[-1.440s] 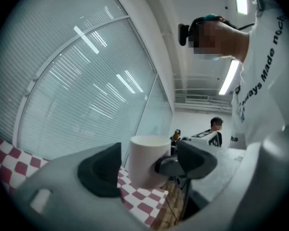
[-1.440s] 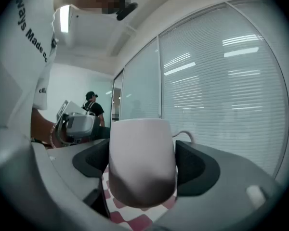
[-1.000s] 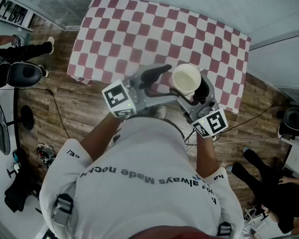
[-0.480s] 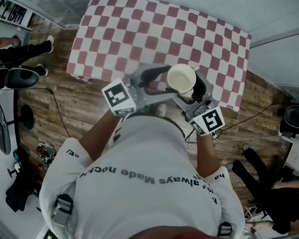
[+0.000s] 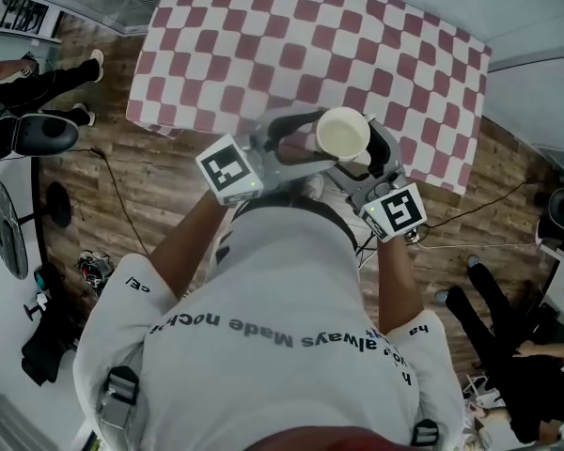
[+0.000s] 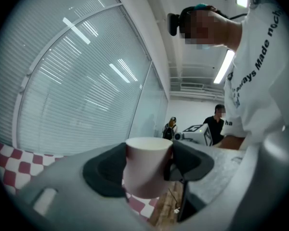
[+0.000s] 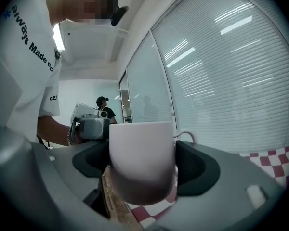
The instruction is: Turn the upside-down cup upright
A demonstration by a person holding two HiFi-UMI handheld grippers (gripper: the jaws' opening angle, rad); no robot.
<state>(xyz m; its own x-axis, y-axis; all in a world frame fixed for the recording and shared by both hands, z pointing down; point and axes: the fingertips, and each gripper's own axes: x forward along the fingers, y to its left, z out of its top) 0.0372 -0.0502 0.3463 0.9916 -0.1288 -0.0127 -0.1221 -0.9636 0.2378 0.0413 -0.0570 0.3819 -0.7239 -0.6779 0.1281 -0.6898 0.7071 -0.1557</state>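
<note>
A white cup [image 5: 343,134] stands upright, mouth up, in the air over the near edge of the red-and-white checked table [image 5: 310,36]. My right gripper [image 5: 355,148] is shut on it from the near right. In the right gripper view the cup [image 7: 142,160] fills the gap of that gripper [image 7: 142,166], with both dark pads against its sides. My left gripper [image 5: 318,142] reaches in from the left. Its jaws have just been closing with the cup [image 6: 147,170] between them. In the left gripper view that gripper's [image 6: 147,167] pads meet both cup walls.
Wooden floor [image 5: 160,186] with cables lies below the table's near edge. A person's legs [image 5: 47,83] are at the far left and another person [image 5: 517,365] sits at the lower right. Window blinds [image 6: 77,81] run behind the table.
Both grippers have sunk together with the cup between them. The left gripper's jaws have drawn in around the cup.
</note>
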